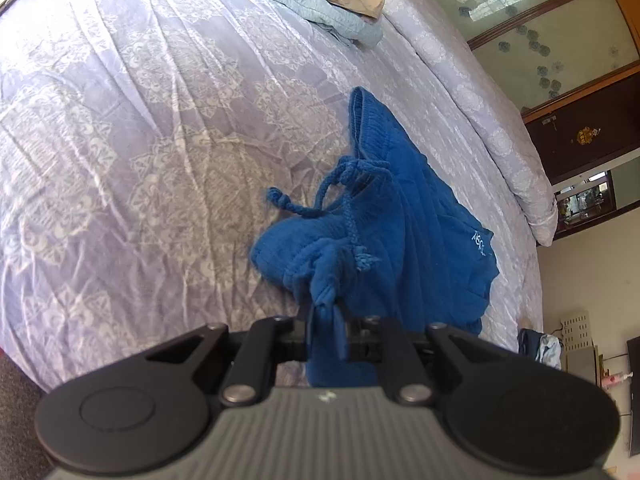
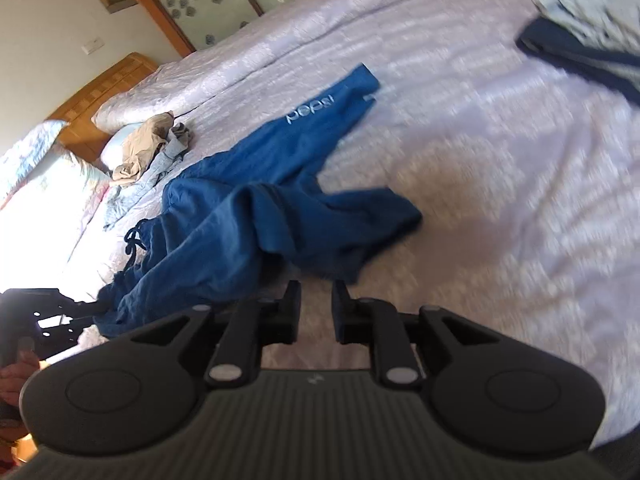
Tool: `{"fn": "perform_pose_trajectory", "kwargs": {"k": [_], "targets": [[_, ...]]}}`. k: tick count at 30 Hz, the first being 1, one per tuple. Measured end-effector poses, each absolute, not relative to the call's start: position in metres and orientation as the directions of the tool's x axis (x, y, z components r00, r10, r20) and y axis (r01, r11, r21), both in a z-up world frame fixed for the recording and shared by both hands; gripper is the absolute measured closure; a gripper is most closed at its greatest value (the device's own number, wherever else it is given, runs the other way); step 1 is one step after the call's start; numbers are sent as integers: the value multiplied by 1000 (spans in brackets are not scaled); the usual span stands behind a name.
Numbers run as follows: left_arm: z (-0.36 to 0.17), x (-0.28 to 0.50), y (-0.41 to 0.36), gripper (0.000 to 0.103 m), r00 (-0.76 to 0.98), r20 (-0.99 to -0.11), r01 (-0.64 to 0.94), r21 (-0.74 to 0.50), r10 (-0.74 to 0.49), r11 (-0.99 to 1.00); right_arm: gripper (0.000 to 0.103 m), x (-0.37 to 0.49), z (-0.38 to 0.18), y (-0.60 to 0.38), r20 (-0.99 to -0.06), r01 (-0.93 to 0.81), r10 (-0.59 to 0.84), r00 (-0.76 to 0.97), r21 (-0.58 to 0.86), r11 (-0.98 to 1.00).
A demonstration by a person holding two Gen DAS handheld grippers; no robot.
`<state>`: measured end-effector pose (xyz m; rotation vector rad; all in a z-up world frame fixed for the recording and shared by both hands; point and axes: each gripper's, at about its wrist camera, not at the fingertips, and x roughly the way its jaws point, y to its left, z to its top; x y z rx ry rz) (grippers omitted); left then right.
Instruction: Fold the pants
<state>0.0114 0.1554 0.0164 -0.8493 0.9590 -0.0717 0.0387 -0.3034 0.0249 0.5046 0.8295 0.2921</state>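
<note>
Pants (image 2: 248, 220): blue drawstring pair, lying crumpled near the middle of the bed (image 2: 500, 200); one leg with white lettering stretches away from the right wrist camera, the other leg is bunched toward the near edge.
Waistband: gathered and twisted, with the drawstring (image 1: 340, 200) loose on top of it and on the sheet beside it.
Left gripper (image 1: 326, 320): jaws pressed together, pinching a fold of the blue fabric at the waist end; cloth hangs down between the fingers.
Right gripper (image 2: 316, 304): jaws partly spread with nothing between them; fingertips sit just short of the bunched leg, not touching it. This view is motion-blurred.
Progress: judged early. No clean fold is visible; the garment is not yet laid flat or aligned leg on leg.
Remaining: spread and straighten the pants, match the legs, then fold them.
Open room: a broad bare stretch of sheet lies around the pants on both sides.
Edges: the near bed edge lies close under both grippers.
Obstacles: a pile of beige and pale blue clothes (image 2: 148, 148) beyond the waist end and a dark garment (image 2: 572, 52) at the far corner, both well apart from the pants.
</note>
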Motion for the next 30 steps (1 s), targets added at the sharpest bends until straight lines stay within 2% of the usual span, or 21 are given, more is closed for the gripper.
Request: {"fn": "perform_pose_trajectory", "kwargs": {"k": [2,5,6,8,10,11,12,13,15,17,19,22,25,26,30], "targets": [[16,12,156,93,595,-691,-306,-667,-410,679,73,39,19,-307,-630,-13,431,646,556,831],[16,13,159,93,594,-689,-313,-674,-416,669,72,49,13,-304,-645,-3,403,649,528,849],[17,13,159,93,594,-688,-313,-674,-416,669,72,53,13,-300,-650,-10,397,648,514,858],[18,13,160,93,595,-689,-311,-673,-415,671,63,62,9,-294,-666,-32,363,652,454,891],[19,13,159,93,594,-691,-311,-670,-412,674,62,71,4,-292,-666,-55,353,657,425,904],[20,13,158,93,593,-693,-312,-668,-411,676,66,76,3,-291,-662,-63,362,656,429,901],[20,13,158,93,593,-694,-313,-667,-409,677,77,79,2,-290,-661,-71,370,653,432,899],[21,13,158,93,593,-693,-313,-667,-409,676,98,83,2,-292,-663,-82,380,645,435,897],[25,12,159,93,597,-687,-309,-673,-413,672,98,83,11,-298,-661,-88,397,637,449,889],[29,10,162,93,604,-680,-304,-678,-415,669,98,73,33,-309,-619,-105,423,662,483,869],[31,10,165,93,605,-676,-303,-685,-422,663,98,60,56,-336,-571,-95,392,721,479,873],[27,12,162,93,593,-661,-294,-710,-461,640,98,48,74,-379,-543,6,268,796,449,894],[27,14,150,93,583,-687,-295,-677,-435,674,92,38,71,-409,-553,221,12,833,352,910],[26,14,147,93,578,-685,-294,-682,-443,670,92,36,67,-418,-566,258,-4,825,369,893],[27,14,145,93,569,-692,-291,-674,-444,679,88,25,44,-428,-587,189,203,784,536,823]]}}
